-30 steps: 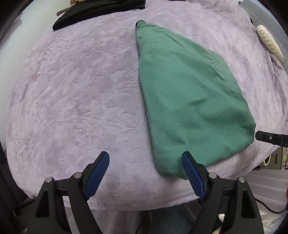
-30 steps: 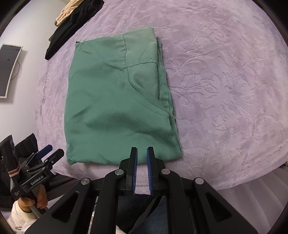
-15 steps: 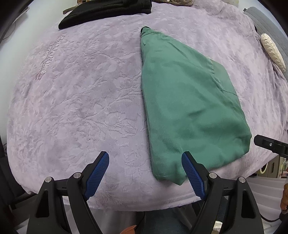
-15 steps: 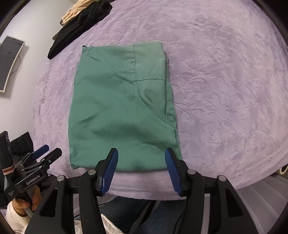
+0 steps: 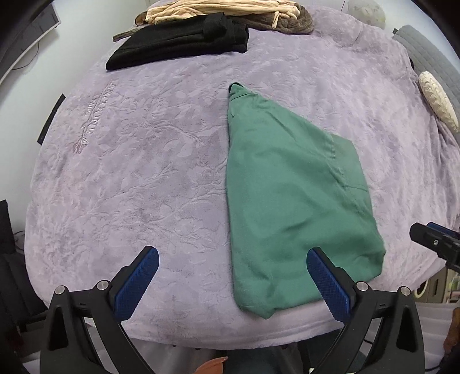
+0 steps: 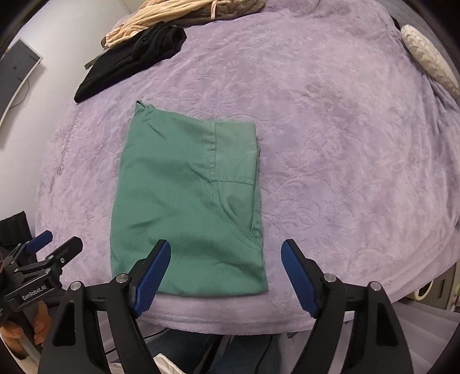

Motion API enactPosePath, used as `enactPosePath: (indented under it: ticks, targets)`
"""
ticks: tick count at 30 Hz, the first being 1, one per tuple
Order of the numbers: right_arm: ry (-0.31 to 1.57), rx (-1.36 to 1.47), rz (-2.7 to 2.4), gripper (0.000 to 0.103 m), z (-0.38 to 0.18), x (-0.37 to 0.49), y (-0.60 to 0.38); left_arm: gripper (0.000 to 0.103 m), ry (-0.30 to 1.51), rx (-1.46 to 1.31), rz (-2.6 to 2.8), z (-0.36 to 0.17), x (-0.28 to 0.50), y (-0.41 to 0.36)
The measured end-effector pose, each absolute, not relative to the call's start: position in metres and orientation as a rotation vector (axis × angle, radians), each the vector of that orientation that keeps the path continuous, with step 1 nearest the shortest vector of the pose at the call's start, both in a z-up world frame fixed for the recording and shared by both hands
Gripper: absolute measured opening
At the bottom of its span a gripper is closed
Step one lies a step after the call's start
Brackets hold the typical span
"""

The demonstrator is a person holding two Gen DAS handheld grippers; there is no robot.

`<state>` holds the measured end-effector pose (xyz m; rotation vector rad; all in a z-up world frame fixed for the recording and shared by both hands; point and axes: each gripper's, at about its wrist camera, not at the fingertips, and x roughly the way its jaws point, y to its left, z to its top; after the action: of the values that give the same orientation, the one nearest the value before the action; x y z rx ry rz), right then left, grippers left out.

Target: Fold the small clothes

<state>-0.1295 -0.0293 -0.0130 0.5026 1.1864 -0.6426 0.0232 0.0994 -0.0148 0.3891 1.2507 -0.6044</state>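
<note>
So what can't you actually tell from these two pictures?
- Green garment: its underside and how many layers are folded under are hidden in both views.
- Clothes pile: cut off by the top edge in both views.
- Left tool: only partly shown in the right wrist view, cut off at the left edge.

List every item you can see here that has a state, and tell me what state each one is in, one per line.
Green garment: folded into a flat rectangle, lying on the purple blanket, held by nothing.
Left tool: open, jaws just widened, nothing between them.
Right tool: open, jaws just opening, nothing gripped.
Black garment: folded, at the far edge.
Beige clothes: unfolded, bunched in a heap.
</note>
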Motion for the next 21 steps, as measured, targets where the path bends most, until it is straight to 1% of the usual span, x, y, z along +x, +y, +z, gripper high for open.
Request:
enactPosePath:
  ticks: [1, 4, 5, 6, 11, 21]
  targets:
    - [1.186, 0.478, -0.653, 0.091, -0.009, -0.128, -0.027, 0.103, 1.249, 0.388, -0.596, -0.013, 0.023, 0.098]
    - [1.182, 0.449, -0.662, 0.091, -0.002, -0.124, -0.024, 0.103, 1.237, 0.405, -0.573, -0.007, 0.021, 0.091]
    - [1.179, 0.448, -0.664, 0.095, 0.0, -0.123, -0.024, 0.103, 1.233, 0.4, -0.574, -0.005, 0.02, 0.09]
    - [1.176, 0.449, -0.666, 0.103, 0.002, -0.123, -0.024, 0.103, 1.226, 0.395, -0.574, -0.002, 0.019, 0.089]
    - [1.148, 0.443, -0.672, 0.103, 0.012, -0.12, -0.023, 0.103, 1.162, 0.409, -0.554, 0.014, 0.016, 0.084]
    - [1.144, 0.444, -0.696, 0.103, 0.016, -0.119, -0.022, 0.103, 1.176, 0.397, -0.551, 0.021, 0.012, 0.076]
